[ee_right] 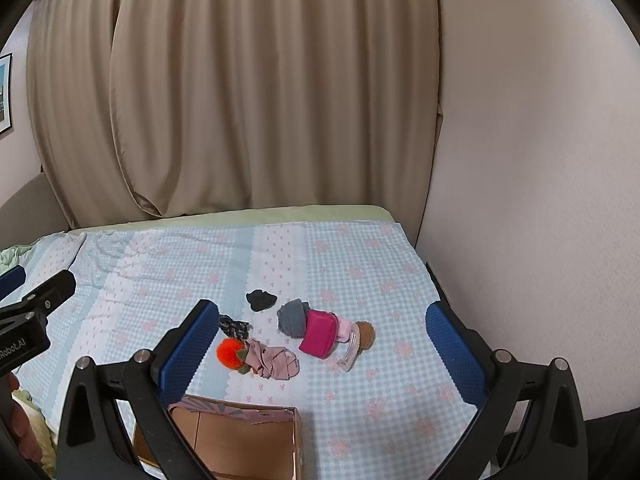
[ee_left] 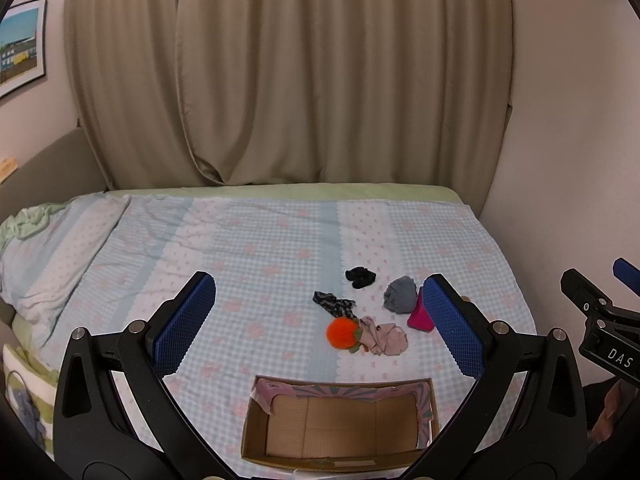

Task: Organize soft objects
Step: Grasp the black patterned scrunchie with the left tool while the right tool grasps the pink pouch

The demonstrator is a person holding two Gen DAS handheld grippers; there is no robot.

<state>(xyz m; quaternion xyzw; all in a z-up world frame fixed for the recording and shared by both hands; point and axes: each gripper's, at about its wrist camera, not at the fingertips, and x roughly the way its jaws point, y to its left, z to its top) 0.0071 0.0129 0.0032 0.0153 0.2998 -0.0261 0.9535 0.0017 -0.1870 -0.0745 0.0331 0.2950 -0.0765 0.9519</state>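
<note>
I see bed (ee_left: 280,240), checked cover. Cardboard box (ee_left: 340,424) at 6 o'clock, empty. Soft pile at centre: grey cloth (ee_right: 294,318), pink pouch (ee_right: 318,336), beige garment (ee_left: 382,338), orange pompom (ee_left: 340,332), black sock (ee_left: 360,277) at 12. Left gripper (ee_left: 320,320), right gripper (ee_right: 320,340): jaws spread wide, holding nothing.

orange pom-pom (ee_left: 341,331), magenta pouch (ee_right: 319,333), grey cloth (ee_left: 400,294), black sock (ee_left: 360,277), blue-checked pink-flowered bedspread (ee_left: 260,248), beige curtain (ee_left: 288,72).
</note>
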